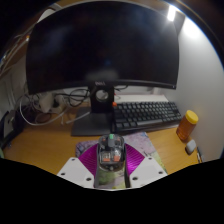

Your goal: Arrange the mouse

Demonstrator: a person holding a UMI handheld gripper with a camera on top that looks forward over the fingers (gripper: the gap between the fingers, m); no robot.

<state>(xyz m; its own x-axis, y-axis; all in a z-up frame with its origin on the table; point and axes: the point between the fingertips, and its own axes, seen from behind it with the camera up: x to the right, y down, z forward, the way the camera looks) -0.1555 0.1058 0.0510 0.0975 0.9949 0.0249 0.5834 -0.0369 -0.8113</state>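
Note:
A transparent mouse (111, 154) with coloured parts showing inside sits between my gripper's (111, 158) two fingers, held above the wooden desk. Both magenta pads (89, 157) press on its sides. The mouse points forward toward the monitor stand. Its rear is hidden by the gripper body.
A large dark monitor (100, 45) on a stand (98, 120) fills the back. A black keyboard (148, 114) lies right of the stand. An orange-capped bottle (187, 125) stands at the right. Cables and small items (50, 105) lie at the left. The wooden desk (45, 148) spreads below.

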